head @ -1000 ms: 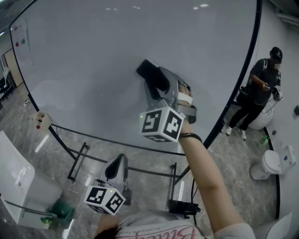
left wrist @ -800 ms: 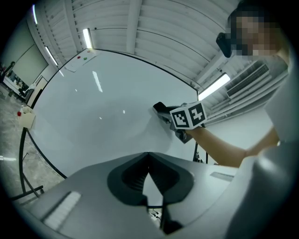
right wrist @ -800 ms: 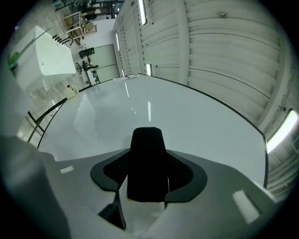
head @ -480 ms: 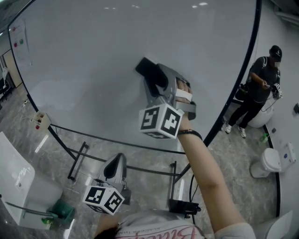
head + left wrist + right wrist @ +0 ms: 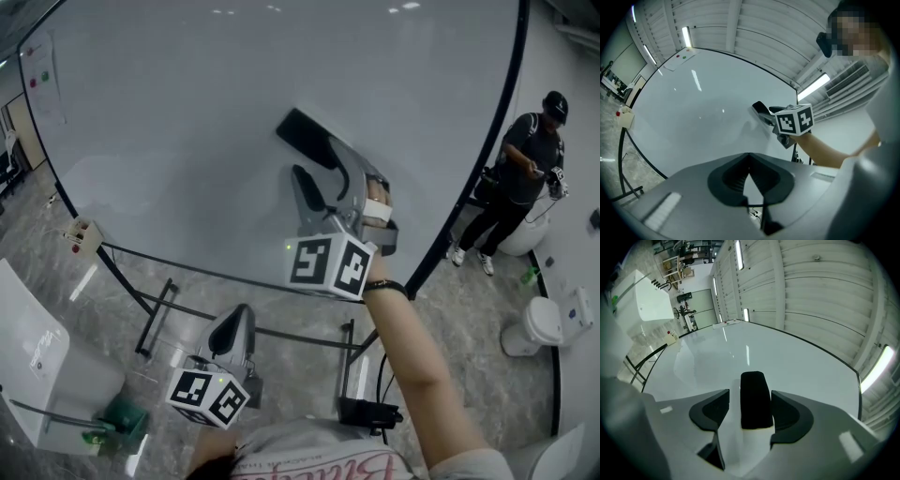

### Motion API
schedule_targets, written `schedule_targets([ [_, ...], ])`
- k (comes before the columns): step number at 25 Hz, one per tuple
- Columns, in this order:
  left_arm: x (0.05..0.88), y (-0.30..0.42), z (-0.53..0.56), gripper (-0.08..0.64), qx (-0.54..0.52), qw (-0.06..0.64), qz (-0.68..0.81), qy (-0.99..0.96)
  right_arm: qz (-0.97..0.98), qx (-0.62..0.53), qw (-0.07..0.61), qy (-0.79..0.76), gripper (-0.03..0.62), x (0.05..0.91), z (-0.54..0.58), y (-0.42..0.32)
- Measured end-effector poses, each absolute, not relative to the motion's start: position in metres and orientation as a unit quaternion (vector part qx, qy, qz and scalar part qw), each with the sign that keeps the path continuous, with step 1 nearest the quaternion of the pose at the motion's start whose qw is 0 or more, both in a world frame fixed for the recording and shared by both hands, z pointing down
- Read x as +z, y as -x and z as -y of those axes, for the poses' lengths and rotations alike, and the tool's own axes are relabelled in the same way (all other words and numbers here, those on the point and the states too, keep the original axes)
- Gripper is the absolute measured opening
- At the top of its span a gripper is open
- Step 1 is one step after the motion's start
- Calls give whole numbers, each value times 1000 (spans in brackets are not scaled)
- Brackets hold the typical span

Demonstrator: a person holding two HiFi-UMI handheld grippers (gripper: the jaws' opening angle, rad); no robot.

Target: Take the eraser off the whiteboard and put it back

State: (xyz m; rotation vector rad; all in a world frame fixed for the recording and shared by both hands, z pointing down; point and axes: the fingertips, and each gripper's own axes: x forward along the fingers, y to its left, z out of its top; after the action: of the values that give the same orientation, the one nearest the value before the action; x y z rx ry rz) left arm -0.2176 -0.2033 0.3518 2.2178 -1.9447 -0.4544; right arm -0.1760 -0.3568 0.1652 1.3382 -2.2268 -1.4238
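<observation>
The black eraser lay flat on the whiteboard, right of its middle. It stood between the jaws of the right tongs, which were opening and released, with a gap showing on the eraser's left. The left tongs hung near and low, clenched on nothing, in front of the board's stand. A small box sat at the board's left edge. A person stood past its right edge.

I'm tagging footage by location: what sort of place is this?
Probably an indoor office or lab hall: a big whiteboard on a stand, strip lights overhead, and a polished tile floor.
</observation>
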Motion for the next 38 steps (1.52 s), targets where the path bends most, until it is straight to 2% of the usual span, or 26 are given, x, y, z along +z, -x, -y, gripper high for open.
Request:
schedule_targets([
  [9, 352, 216, 204, 0, -148, 81, 645, -745, 784, -407, 76, -461, 95, 212, 321, 156],
  [12, 352, 214, 204, 0, -147, 80, 644, -747, 808, -375, 71, -449, 2, 231, 308, 151],
  [17, 352, 210, 205, 0, -147, 80, 640, -750, 888, -257, 51, -377, 1, 281, 274, 153],
  [24, 354, 205, 204, 0, -148, 81, 640, -750, 927, -138, 81, -338, 0, 341, 250, 147],
  [30, 355, 199, 202, 0, -147, 81, 639, -751, 945, -24, 65, -320, 0, 365, 238, 134],
  [38, 355, 194, 201, 0, -148, 83, 637, -752, 946, 31, 44, -320, 0, 373, 235, 123],
])
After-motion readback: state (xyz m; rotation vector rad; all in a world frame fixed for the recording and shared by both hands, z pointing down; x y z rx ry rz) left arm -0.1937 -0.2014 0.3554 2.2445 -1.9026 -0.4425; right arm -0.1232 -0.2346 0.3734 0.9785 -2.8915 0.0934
